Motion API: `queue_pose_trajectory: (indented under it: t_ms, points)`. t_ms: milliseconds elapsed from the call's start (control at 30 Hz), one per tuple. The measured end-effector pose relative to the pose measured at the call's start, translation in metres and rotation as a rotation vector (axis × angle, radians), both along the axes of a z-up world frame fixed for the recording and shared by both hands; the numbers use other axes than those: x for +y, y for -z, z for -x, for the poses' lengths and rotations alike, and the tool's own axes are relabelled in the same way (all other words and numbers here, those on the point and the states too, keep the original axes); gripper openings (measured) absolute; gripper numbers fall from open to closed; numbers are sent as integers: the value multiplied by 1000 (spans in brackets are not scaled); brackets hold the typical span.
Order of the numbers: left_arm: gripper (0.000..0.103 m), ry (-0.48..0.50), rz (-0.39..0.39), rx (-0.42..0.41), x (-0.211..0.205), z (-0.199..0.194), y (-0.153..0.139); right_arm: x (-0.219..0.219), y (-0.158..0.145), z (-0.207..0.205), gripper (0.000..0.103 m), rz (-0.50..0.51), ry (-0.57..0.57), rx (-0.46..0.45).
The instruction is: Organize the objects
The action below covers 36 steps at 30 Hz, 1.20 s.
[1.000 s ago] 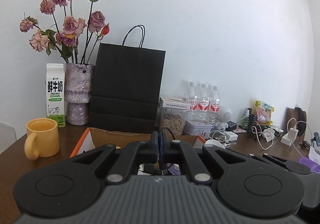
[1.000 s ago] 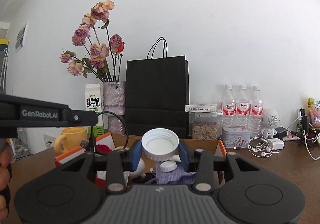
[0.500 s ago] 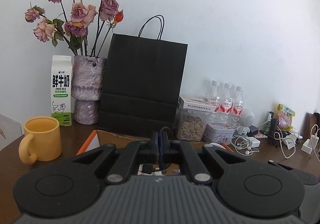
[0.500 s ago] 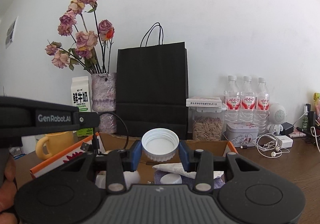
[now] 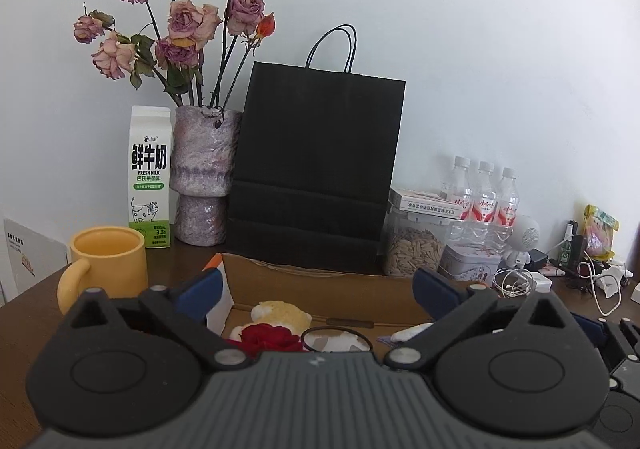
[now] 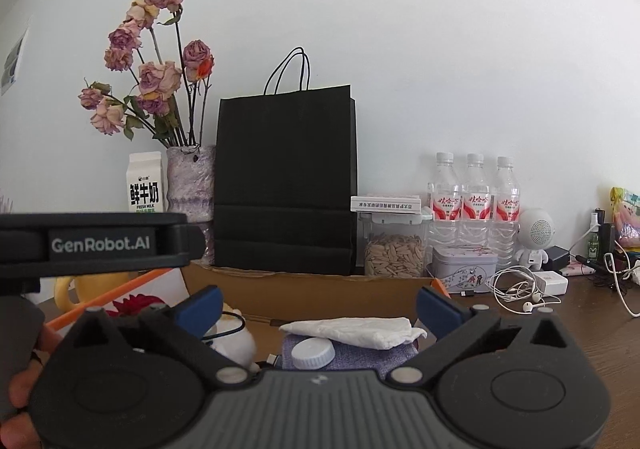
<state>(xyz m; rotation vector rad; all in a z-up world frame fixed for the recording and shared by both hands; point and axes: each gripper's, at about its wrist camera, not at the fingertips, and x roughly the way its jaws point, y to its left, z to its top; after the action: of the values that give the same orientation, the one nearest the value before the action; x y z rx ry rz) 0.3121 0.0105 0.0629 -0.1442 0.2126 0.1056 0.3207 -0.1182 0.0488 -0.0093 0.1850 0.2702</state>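
Note:
An open cardboard box stands on the brown table before both grippers. My left gripper hovers over its near side, jaws opening wide with nothing between them. Below it in the box lie a yellow plush, a red rose and a looped black cable. My right gripper is also opening and empty above the box. Under it a white tissue and a white cap rest on a purple cloth.
Behind the box stand a black paper bag, a vase of dried roses, a milk carton and a yellow mug. A seed jar, a tin, three water bottles and tangled earphones crowd the right.
Both grippers went from shut to wide open. The black cable left the left jaws and lies in the box. The white cap is gone from the right jaws.

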Motion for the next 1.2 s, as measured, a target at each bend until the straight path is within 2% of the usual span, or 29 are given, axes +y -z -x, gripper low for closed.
queue_pose_trajectory:
  t_ms: [333, 800, 1033, 1200]
  points:
    - [103, -9, 11, 1, 2, 5, 2, -5, -3, 7, 103, -9, -3, 11]
    - [103, -13, 19, -20, 19, 47, 2, -24, -9, 37, 103, 14, -28, 28]
    - [103, 24, 6, 8, 22, 68, 10, -41, -8, 53, 103, 18, -45, 55]
    - [103, 44, -25, 71, 20, 78, 23, -46, 0, 64, 103, 39, -69, 90]
